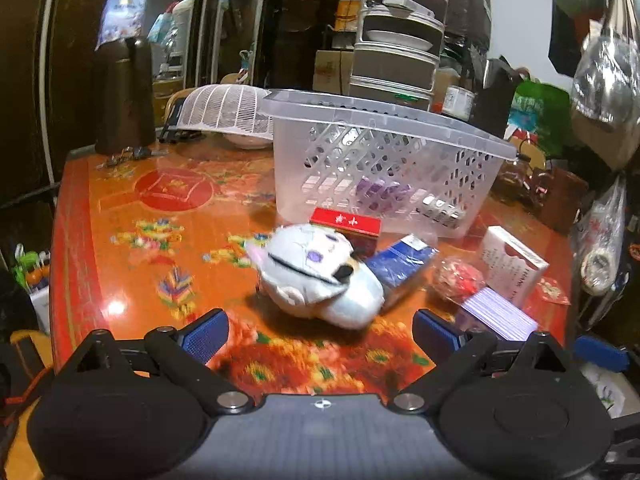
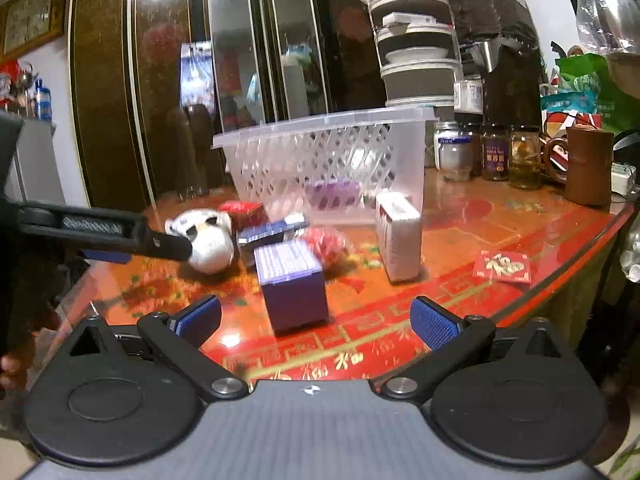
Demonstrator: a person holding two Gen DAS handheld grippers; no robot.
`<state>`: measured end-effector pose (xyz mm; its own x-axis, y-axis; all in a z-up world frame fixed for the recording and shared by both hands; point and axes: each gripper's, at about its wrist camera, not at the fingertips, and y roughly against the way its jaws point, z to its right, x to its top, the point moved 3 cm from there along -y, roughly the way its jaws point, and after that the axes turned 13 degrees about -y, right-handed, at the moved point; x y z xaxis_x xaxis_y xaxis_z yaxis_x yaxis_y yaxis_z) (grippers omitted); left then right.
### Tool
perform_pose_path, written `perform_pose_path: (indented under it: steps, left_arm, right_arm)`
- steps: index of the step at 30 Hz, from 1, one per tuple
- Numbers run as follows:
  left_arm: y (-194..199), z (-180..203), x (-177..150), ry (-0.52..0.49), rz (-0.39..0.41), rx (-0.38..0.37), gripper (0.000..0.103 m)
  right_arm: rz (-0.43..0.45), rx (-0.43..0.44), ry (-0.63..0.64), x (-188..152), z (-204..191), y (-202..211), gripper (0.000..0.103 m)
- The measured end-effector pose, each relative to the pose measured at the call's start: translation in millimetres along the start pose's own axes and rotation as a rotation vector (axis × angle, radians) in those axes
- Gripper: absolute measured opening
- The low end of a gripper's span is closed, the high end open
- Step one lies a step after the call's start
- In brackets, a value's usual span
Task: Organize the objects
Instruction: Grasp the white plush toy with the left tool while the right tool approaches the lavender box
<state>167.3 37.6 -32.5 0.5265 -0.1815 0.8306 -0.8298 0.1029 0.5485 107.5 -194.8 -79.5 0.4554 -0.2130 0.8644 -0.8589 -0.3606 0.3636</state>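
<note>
A clear plastic basket (image 1: pixel 384 168) stands on the orange patterned table (image 1: pixel 160 248) with a purple item inside. In front of it lie a white plush toy (image 1: pixel 320 276), a red box (image 1: pixel 346 222), a blue packet (image 1: pixel 400 264), a red wrapped ball (image 1: pixel 458 278), a white carton (image 1: pixel 512 264) and a purple box (image 1: pixel 496 314). My left gripper (image 1: pixel 320 334) is open, just short of the plush toy. My right gripper (image 2: pixel 316 320) is open, with the purple box (image 2: pixel 292 280) just ahead between its fingers. The left gripper (image 2: pixel 120 236) also shows in the right wrist view beside the plush toy (image 2: pixel 208 240).
Glass jars (image 2: pixel 496 152) and a brown mug (image 2: pixel 588 164) stand at the back right. A red envelope (image 2: pixel 502 266) lies near the table's right edge. A white mesh food cover (image 1: pixel 228 110) and dark bottles (image 1: pixel 124 96) stand at the back left. Stacked steamers (image 1: pixel 396 40) rise behind the basket.
</note>
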Motion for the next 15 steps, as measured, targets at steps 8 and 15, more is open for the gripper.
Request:
perform_pose_path:
  steps: [8,15]
  left_arm:
    - [-37,-14,16,0.080,-0.011,-0.069,0.098]
    - [-58,-15,14,0.098,-0.038,-0.055,0.092]
  right_arm:
    - [0.007,-0.007,-0.019,8,2,1,0.103]
    - [0.004,-0.012,-0.005,8,0,2,0.103]
